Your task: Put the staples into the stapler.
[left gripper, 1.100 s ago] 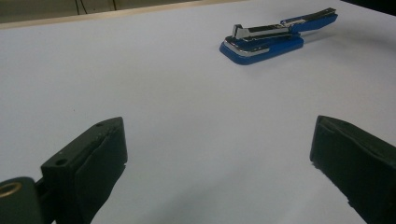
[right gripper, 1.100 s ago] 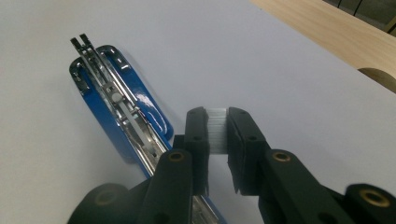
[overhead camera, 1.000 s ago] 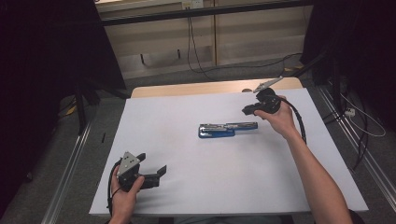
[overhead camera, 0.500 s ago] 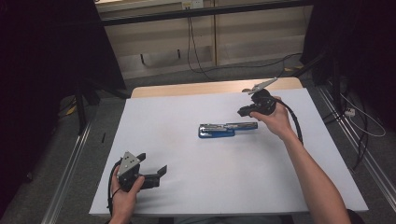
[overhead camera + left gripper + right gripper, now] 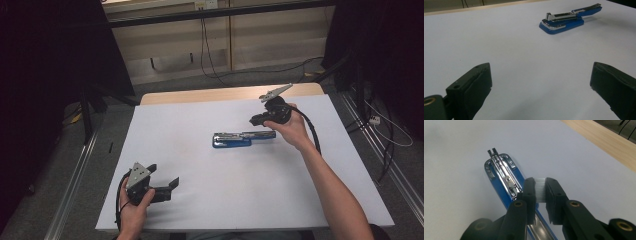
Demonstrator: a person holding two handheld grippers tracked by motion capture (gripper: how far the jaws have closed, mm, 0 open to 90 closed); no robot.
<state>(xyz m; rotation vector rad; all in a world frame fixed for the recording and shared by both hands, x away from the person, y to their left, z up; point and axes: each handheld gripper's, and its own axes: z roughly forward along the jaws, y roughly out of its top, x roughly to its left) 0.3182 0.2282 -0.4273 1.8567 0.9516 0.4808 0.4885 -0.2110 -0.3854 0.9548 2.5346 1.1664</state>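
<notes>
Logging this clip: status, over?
Left gripper open, idle near table edge. Right gripper shut on staple strip over opened blue stapler. Nothing in the way.

you have one blue stapler (image 5: 243,138) lying opened out on one white-topped table (image 5: 210,200). one strip of staples (image 5: 540,190) sits between the jaws of your right gripper (image 5: 540,191). you hold two grippers in all, the other being your left gripper (image 5: 167,186).
</notes>
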